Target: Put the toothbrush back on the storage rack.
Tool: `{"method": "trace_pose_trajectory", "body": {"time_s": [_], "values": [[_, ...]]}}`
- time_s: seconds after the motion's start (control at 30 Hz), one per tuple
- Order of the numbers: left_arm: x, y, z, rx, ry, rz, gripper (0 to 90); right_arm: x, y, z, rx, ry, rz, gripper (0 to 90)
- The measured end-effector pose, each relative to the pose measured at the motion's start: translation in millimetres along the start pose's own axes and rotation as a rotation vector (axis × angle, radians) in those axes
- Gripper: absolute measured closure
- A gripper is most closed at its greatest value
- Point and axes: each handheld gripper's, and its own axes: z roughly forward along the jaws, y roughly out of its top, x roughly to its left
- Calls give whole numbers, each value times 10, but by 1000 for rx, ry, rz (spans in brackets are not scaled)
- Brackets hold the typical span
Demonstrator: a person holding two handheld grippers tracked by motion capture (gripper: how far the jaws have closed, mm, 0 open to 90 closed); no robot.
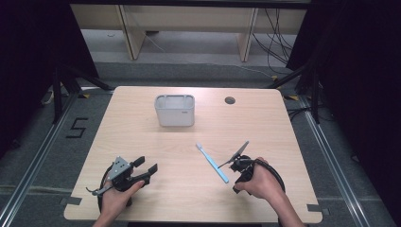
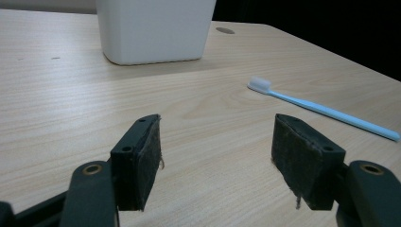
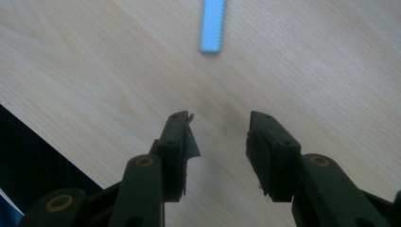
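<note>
At the left of the high view, the left gripper (image 1: 145,167) rests low over the wooden counter (image 1: 142,142), held by the person's left hand (image 1: 118,196), its jaws pointing toward the middle of the counter. In the left gripper view its jaws stand wide apart with bare wood between the pads (image 2: 146,161) and nothing held. Beyond them, toward the far edge, stands a white rectangular container (image 1: 175,109), upright and well apart from both grippers.

Nearer the middle lies a light blue toothbrush (image 1: 212,162) flat on the counter, its white bristle head toward the container and its handle end running down toward the person's right side. It lies between the two grippers, closer to the right one.

The right gripper (image 1: 240,174), in the person's right hand (image 1: 260,184), sits just beside the toothbrush's handle end without touching it. In the right gripper view its jaws are apart and empty, tilted down at the wood, with the handle tip (image 3: 212,28) lying ahead of them.
</note>
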Motion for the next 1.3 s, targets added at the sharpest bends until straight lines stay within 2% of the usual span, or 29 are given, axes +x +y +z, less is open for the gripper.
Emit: {"method": "trace_pose_trajectory", "body": {"time_s": [0.03,0.1,0.27,0.3,0.37,0.5,0.57,0.6,0.7,0.73,0.83,0.87,0.9,0.97,1.0,1.1,1.13,1.17,1.2,1.23,1.27,1.3], "values": [[0,0,0,0,0,1,331,8,7,3,11,-11,14,595],[-1,0,0,0,0,0,331,-6,26,20,15,-7,1,595],[-3,-1,0,-1,0,1,331,5,84,31,34,-1,20,597],[-4,0,0,-1,0,1,331,-13,97,44,29,-8,-6,597],[-5,-1,0,-1,-1,0,331,15,126,33,39,6,23,597],[-4,-1,-2,2,-2,5,331,12,176,31,36,7,6,598],[-6,-1,-3,3,-3,5,331,20,197,27,42,3,25,598],[-7,-1,-3,3,-3,7,330,9,205,29,38,2,8,598],[-8,-1,-3,3,-2,8,330,-6,225,49,40,-14,8,599],[-7,-1,-3,3,-3,7,330,-15,232,49,39,-12,-10,599],[-8,-1,-1,4,-2,6,330,-2,259,37,46,0,13,599],[-10,-1,-1,4,-2,6,330,-8,271,35,44,-4,4,599],[-11,-1,-1,4,-2,6,330,5,276,39,46,-12,17,599],[-12,0,-4,7,0,7,330,-15,301,42,44,-21,-16,599],[-10,-1,-2,3,-2,6,330,10,314,43,55,-25,20,599],[-7,-1,-3,2,-2,7,330,-5,351,66,52,-17,-6,599],[-7,-1,-3,3,-2,7,330,7,361,60,61,-24,9,599],[-8,-1,-3,2,-2,7,330,-13,374,84,56,-26,-5,600],[-7,-1,-4,2,-2,8,331,7,387,81,68,-38,21,600],[-6,-2,-5,2,-2,7,331,-29,395,96,56,-42,-22,600],[-5,-2,-6,2,-2,7,331,-2,416,91,67,-42,11,601],[-4,-2,-6,1,-2,5,331,-8,426,98,63,-39,6,601]]}}
